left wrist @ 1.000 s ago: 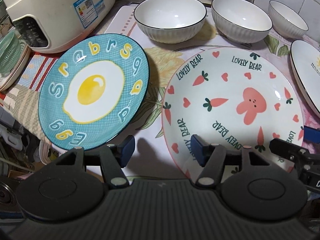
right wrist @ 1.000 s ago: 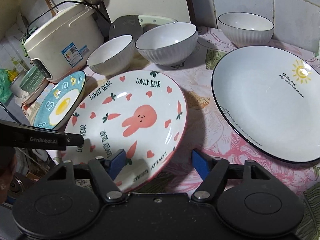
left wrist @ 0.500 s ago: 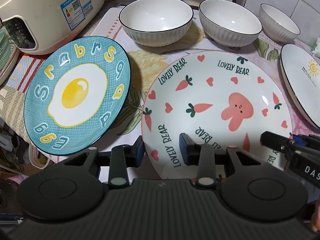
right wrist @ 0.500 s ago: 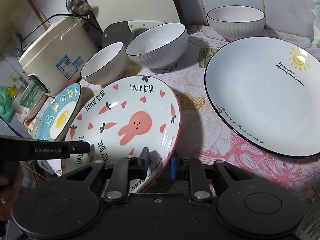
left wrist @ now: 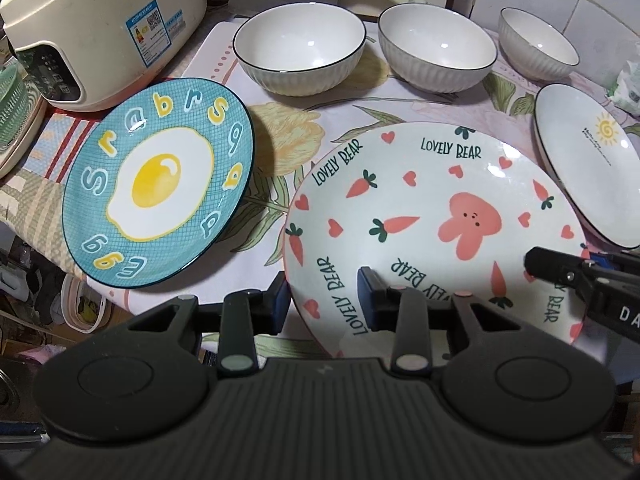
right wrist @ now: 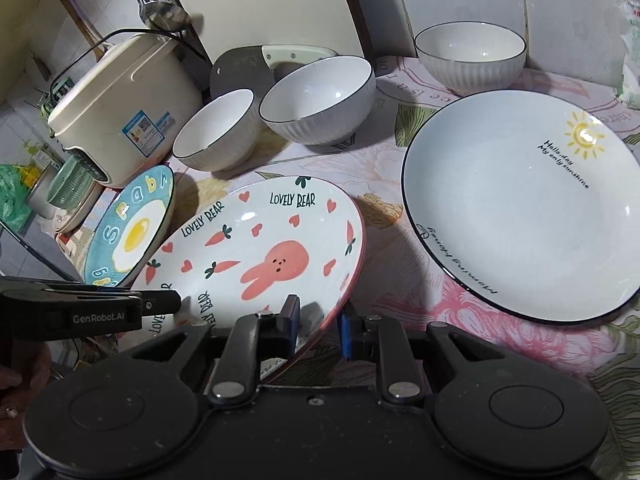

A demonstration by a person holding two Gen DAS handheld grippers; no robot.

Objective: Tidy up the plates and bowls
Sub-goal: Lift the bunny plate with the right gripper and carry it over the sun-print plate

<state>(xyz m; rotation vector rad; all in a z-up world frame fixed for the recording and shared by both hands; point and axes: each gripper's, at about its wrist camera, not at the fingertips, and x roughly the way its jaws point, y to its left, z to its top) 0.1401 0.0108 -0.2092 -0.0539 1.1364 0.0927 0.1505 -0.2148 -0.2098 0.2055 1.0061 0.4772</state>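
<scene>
Both of my tools pinch the rabbit plate (left wrist: 432, 216) over the bench (right wrist: 400, 280): left hand-held gripper (left wrist: 322, 304) at its seven o'clock rim, right hand-held gripper (right wrist: 320, 328) at five, jaws having just closed.

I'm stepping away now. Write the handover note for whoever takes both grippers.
Left gripper: just closed on the near rim of the Lovely Bear plate.
Right gripper: just closed on the same plate's rim.
Egg plate on its left, sunshine plate on its right, three white bowls behind, all apart on the floral cloth.
Done: plate gripped. Left: all stacking.
</scene>
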